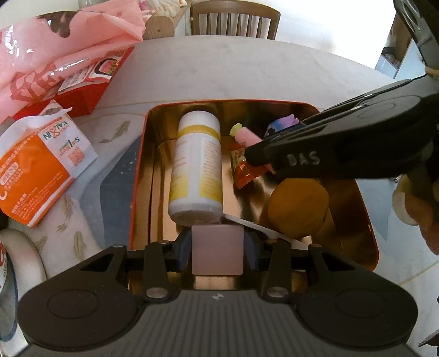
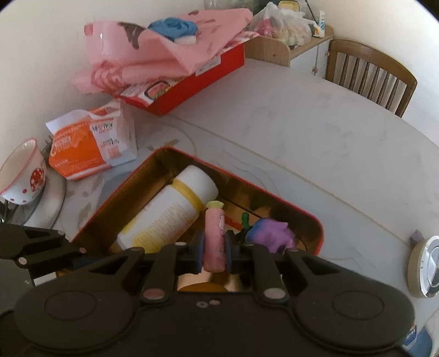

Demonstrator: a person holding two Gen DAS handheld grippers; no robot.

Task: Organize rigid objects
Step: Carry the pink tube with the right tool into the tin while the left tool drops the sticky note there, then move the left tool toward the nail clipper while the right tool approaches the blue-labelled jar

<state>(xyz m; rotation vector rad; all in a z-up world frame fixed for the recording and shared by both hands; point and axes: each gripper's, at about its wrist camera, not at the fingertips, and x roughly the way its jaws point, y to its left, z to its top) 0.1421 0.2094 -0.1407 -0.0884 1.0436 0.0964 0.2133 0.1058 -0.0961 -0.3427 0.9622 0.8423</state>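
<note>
A red tin with a gold inside [image 1: 138,175] [image 2: 307,214] sits on the white table. In it lie a white bottle with yellow bands [image 1: 196,164] [image 2: 170,211], an orange snack packet [image 1: 244,167], a purple toy [image 1: 282,123] [image 2: 271,233] and a brown round lid [image 1: 297,208]. My left gripper [image 1: 217,248] is shut on a pale grey-pink cube [image 1: 217,250], held over the tin's near end. My right gripper [image 2: 215,248] is shut on a pink tube with a yellow cap [image 2: 215,236] [image 1: 245,136], held over the tin's right side.
An orange and white packet [image 1: 38,164] [image 2: 90,142] lies left of the tin. A red box under pink plastic [image 1: 79,90] [image 2: 186,79] stands behind it. A white bowl with red spots [image 2: 22,175] is at the left. A round tape roll [image 2: 428,266] lies right. A wooden chair [image 1: 236,20] [image 2: 367,74] stands beyond the table.
</note>
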